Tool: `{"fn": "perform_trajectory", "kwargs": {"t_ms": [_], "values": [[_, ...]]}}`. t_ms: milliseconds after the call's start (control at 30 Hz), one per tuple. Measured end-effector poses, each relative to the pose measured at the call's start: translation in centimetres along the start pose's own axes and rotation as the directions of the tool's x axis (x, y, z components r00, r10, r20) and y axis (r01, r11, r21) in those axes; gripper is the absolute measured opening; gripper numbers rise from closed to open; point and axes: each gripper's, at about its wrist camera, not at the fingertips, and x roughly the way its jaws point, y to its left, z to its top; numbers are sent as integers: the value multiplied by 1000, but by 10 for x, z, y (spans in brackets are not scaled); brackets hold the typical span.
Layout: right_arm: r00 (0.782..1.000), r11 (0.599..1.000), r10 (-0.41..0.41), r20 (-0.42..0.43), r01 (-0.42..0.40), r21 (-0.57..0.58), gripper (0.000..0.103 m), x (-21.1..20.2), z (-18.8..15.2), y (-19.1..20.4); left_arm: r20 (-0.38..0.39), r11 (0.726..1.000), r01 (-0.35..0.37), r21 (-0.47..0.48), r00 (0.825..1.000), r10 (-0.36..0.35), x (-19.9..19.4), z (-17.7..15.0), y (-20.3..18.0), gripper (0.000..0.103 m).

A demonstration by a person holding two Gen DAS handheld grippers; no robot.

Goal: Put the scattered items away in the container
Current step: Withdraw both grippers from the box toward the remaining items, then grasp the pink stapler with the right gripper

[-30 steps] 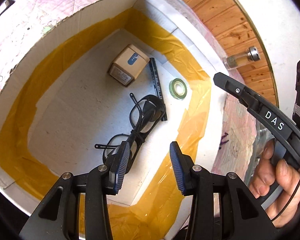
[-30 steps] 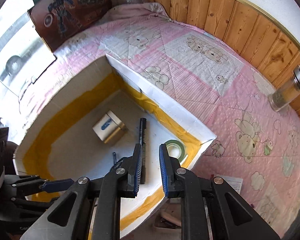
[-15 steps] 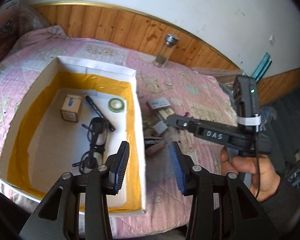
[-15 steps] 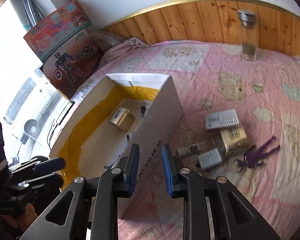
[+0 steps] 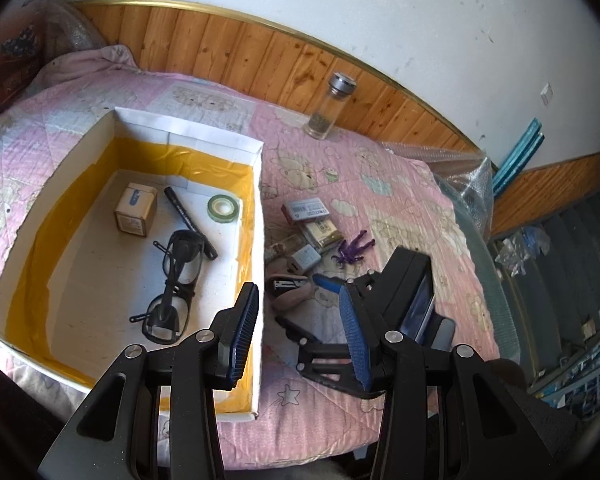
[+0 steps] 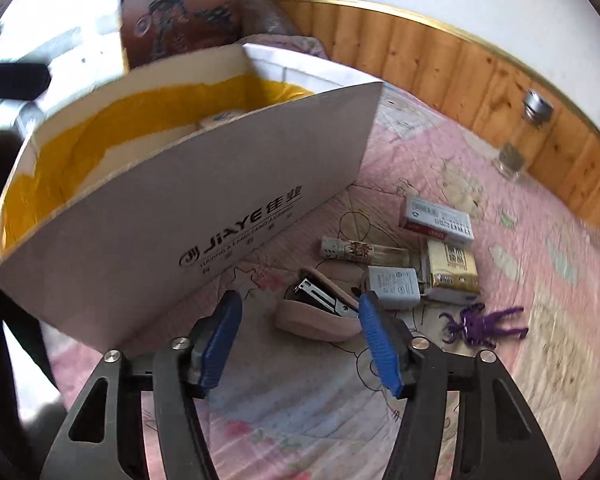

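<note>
In the right wrist view, most of the box's inside is hidden behind its near wall; only the top of a small carton is seen above the rim. The upper left of that frame is washed out by glare, and the glass bottle at upper right is smeared by motion. In the left wrist view, the right gripper is partly covered by the left gripper's finger. The print on the small packets cannot be read.

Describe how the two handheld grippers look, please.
Both the left gripper and the right gripper have black angular plastic arms with round silver screws. Their fingers carry ribbed blue pads.
</note>
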Motion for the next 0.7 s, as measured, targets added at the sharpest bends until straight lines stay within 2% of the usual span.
{"fn": "perform_trajectory", "kwargs": {"t_ms": [67,133,167,200,233,267,300,333,400,467,533,567,633,700], "values": [[999,988,-37,-8,35,-153,65,12,-5,19,11,1000,0,-12,1000,0,-5,3,3,44],[995,952,-94,-22,84,-294,65,29,-11,36,11,1000,4,-19,1000,-3,-6,6,3,44],[992,932,-126,-25,110,-346,65,37,-14,41,8,1000,3,-19,1000,-3,-5,7,2,44],[993,928,-117,19,116,-353,65,38,-13,41,4,1000,4,-18,1000,-4,-3,7,0,44],[995,941,-97,3,93,-324,65,41,-9,35,-1,1000,10,-15,1000,-10,-1,8,-3,44],[998,961,-65,-13,59,-270,52,43,-4,26,-6,1000,14,-8,1000,-14,1,8,-6,44],[997,974,-68,-18,63,-216,35,43,1,16,-9,1000,16,0,1000,-16,3,9,-10,44],[997,984,-68,-22,63,-164,36,41,5,4,-12,1000,21,7,1000,-21,6,10,-14,44],[999,1000,7,-35,-8,-14,35,35,9,-23,-22,999,28,17,999,-28,11,11,-19,44],[997,988,64,-34,-58,143,34,29,7,-52,-28,999,34,18,999,-34,16,13,-23,44],[989,930,151,1,-142,338,34,21,-1,-83,-34,999,40,14,999,-40,19,13,-26,44],[981,879,191,23,-182,441,33,18,-6,-99,-38,999,46,15,998,-45,20,13,-27,44],[963,740,256,81,-249,625,31,13,-21,-130,-45,999,48,19,998,-47,23,13,-29,44],[943,580,300,141,-298,758,30,12,-40,-154,-58,998,53,17,997,-52,26,11,-30,44]]}}
